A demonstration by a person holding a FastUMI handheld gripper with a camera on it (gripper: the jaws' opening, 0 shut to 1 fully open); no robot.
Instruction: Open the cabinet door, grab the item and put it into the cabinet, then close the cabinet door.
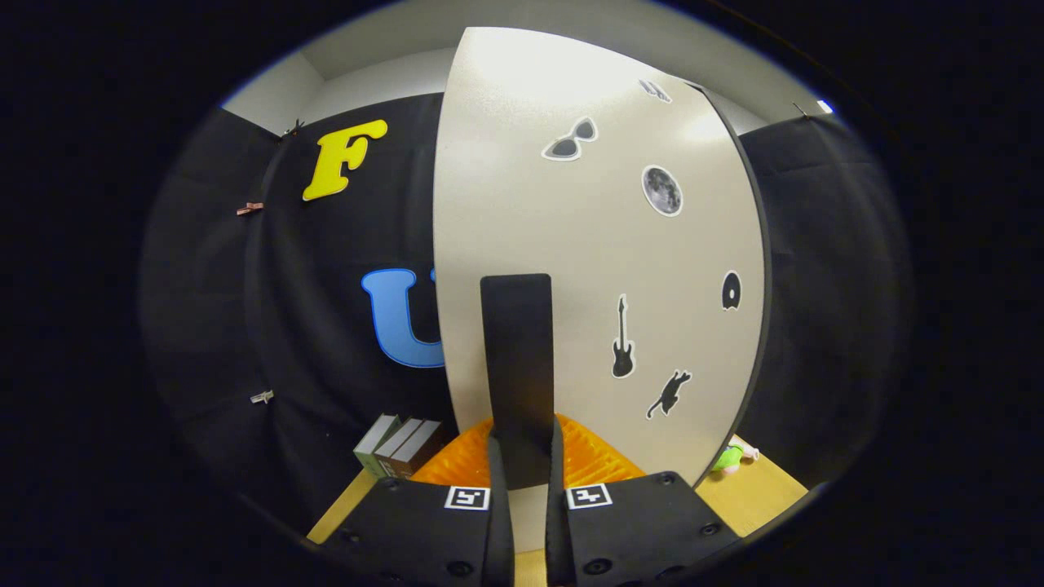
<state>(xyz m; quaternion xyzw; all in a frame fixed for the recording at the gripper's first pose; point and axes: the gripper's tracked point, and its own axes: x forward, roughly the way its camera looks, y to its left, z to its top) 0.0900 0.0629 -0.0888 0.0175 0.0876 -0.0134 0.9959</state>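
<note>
The pale cabinet door (587, 244) stands close in front of me, dotted with small stickers, and its dark edge (763, 269) curves down the right side. A black upright handle (516, 350) is fixed to the door. My gripper (526, 456) is shut on the lower end of this handle, with one finger (495, 481) pressing each side. A small green and white item (728, 458) lies on the wooden tabletop (767, 489), past the door's lower right corner. The cabinet's inside is hidden behind the door.
An orange ribbed object (599, 461) sits low behind the handle, just beyond my fingers. A few upright books (400, 444) stand to its left against the black cloth wall (326, 326). Small clips (261, 397) hold the cloth.
</note>
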